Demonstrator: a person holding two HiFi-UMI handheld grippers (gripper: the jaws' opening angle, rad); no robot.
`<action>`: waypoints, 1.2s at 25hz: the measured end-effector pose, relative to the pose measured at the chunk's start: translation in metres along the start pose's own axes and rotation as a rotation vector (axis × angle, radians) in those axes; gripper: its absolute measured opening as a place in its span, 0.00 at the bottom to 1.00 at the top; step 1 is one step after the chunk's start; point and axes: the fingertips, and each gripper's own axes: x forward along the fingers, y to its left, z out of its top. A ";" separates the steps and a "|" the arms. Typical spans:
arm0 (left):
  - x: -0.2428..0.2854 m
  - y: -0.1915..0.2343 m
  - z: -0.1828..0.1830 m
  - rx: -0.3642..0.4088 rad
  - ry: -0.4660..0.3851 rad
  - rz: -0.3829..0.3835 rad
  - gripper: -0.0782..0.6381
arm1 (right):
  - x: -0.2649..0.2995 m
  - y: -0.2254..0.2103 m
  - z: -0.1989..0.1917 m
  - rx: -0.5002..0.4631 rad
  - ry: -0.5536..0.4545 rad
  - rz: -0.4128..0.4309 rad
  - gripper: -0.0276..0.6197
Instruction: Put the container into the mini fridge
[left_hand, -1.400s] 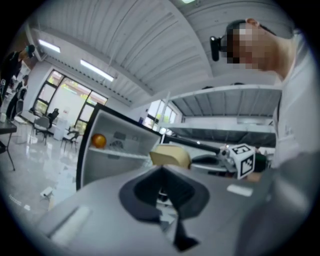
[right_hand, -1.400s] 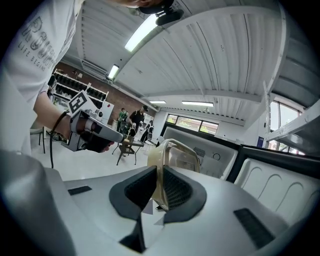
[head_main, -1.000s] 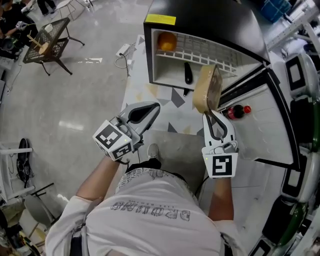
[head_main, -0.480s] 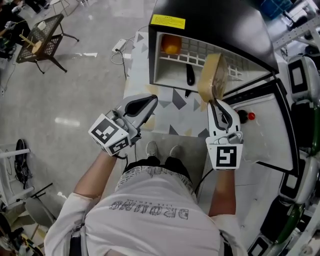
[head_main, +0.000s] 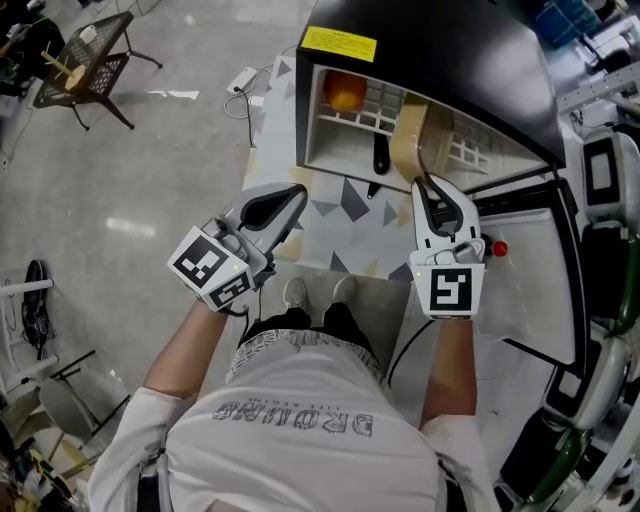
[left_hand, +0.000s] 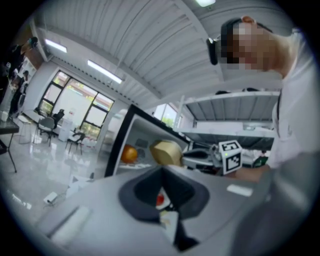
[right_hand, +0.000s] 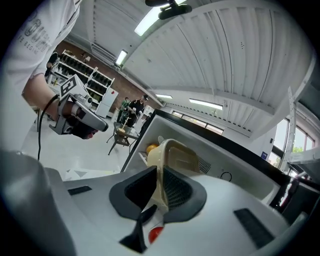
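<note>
The black mini fridge (head_main: 430, 40) stands open, its white inside showing a wire shelf. A tan plastic container (head_main: 410, 140) hangs on edge at the fridge mouth, partly past the front of the shelf. My right gripper (head_main: 432, 188) is shut on its rim. In the right gripper view the pads (right_hand: 176, 189) pinch the container (right_hand: 172, 156) wall in front of the fridge (right_hand: 220, 160). My left gripper (head_main: 293, 196) hovers left of it, below the fridge, jaws together and empty. The left gripper view shows the container (left_hand: 167, 152) at the fridge mouth.
An orange (head_main: 344, 92) lies at the back left of the fridge and a black handled thing (head_main: 380, 152) on its floor. The open door (head_main: 535, 280) swings right, with a red-capped bottle (head_main: 497, 248). A power strip (head_main: 246, 78) and a mesh table (head_main: 85, 72) are on the left.
The right gripper has carried the container forward, from in front of the fridge into its mouth. The person has stepped closer. The left gripper has hardly shifted.
</note>
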 end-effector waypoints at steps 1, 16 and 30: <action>0.002 0.000 0.000 -0.002 -0.001 0.008 0.12 | 0.003 -0.002 -0.001 -0.008 -0.003 0.008 0.09; 0.030 0.004 0.004 -0.008 -0.029 0.111 0.12 | 0.049 -0.032 -0.018 -0.141 -0.013 0.102 0.09; 0.040 0.013 -0.001 -0.031 -0.053 0.157 0.12 | 0.083 -0.035 -0.032 -0.300 0.074 0.158 0.09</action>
